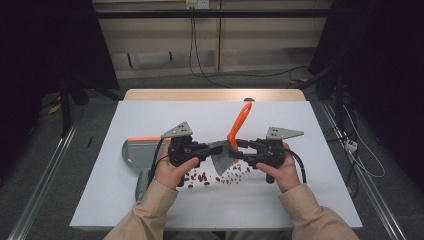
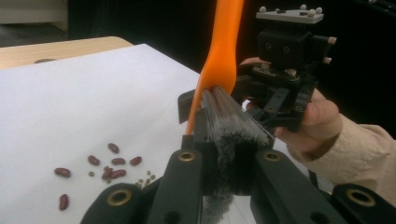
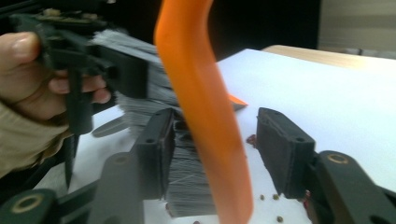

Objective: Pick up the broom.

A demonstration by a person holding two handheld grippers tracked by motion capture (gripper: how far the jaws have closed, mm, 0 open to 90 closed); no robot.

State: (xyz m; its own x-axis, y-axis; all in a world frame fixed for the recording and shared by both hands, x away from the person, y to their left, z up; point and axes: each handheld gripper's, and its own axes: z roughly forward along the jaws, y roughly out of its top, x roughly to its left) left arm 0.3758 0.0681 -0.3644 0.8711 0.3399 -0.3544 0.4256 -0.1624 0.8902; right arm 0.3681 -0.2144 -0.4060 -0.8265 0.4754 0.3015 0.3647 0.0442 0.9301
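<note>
A hand brush with an orange handle [image 1: 240, 122] and grey bristles [image 1: 220, 161] stands tilted over the white sheet, held between both grippers. In the left gripper view my left gripper [image 2: 224, 158] is shut on the bristles [image 2: 231, 140], and the handle [image 2: 224, 51] rises beyond it. My right gripper [image 3: 219, 154] stands open with the handle [image 3: 205, 102] between its jaws and a gap on the right side. Red beans [image 1: 220, 177] and smaller seeds lie scattered under the brush. A grey dustpan [image 1: 131, 152] with an orange lip lies at the left, behind the left hand.
The white sheet [image 1: 280, 200] covers most of the wooden table [image 1: 210, 94]. Beans [image 2: 112, 168] lie left of the left gripper's jaws. The other hand's gripper [image 2: 282, 88] faces the brush closely. Metal rails run along both sides of the table on the floor.
</note>
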